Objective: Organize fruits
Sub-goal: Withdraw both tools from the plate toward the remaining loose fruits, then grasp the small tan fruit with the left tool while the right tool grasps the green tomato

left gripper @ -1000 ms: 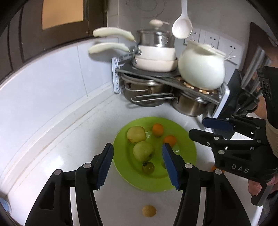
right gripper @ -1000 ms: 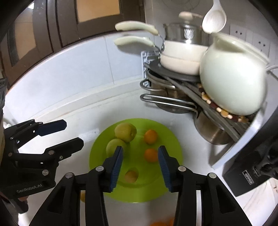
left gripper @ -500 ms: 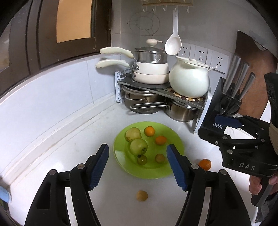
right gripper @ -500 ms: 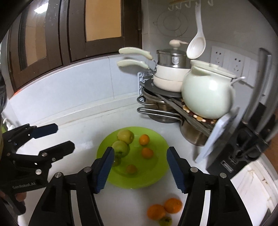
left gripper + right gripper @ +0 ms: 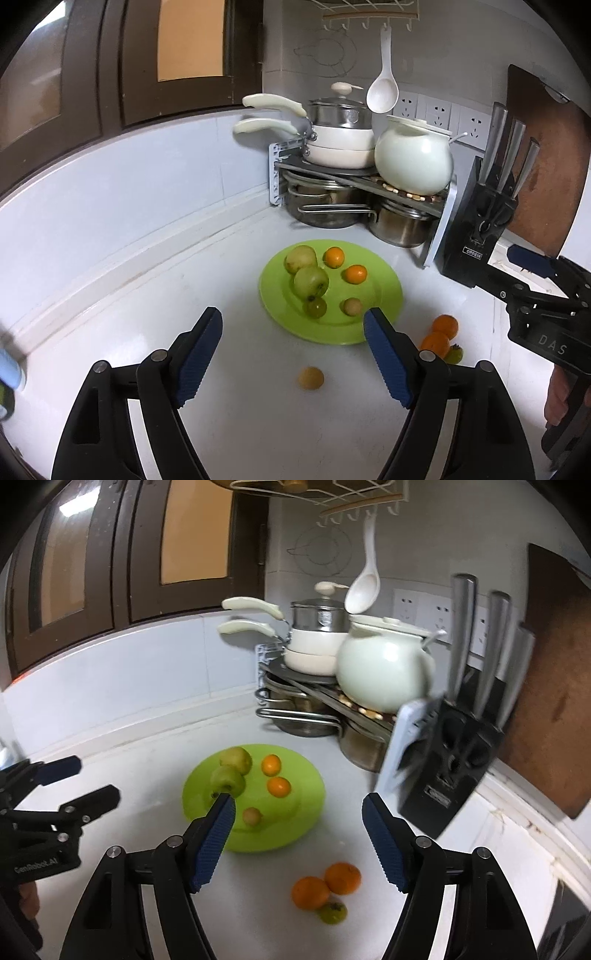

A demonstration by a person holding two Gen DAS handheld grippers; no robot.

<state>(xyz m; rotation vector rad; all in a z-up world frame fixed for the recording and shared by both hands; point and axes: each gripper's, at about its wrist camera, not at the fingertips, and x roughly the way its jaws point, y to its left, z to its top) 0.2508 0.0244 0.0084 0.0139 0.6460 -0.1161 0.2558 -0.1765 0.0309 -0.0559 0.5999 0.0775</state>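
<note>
Blue-padded right claw point(image 5: 297, 842) wide apart, holds nothing; left claw point(image 5: 293, 352) same. Two oranges point(image 5: 327, 884) sit on counter just below right claw, beside green plate point(image 5: 310, 805). Oranges round, firm, may roll: pinch across middle, gently.

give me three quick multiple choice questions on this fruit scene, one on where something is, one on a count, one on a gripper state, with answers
1. Where does the small tan fruit lie?
A. on the green plate
B. on the counter in front of the plate
C. on the pot rack

2. How many orange fruits are on the green plate?
A. two
B. four
C. none

3. What state is the right gripper in?
A. shut on an orange
B. shut on an apple
C. open and holding nothing

Answers:
1. B, it sits alone on the white counter, nearer the camera than the plate.
2. A, one orange and another lie there.
3. C, its jaws stand wide apart with nothing between them.
</note>
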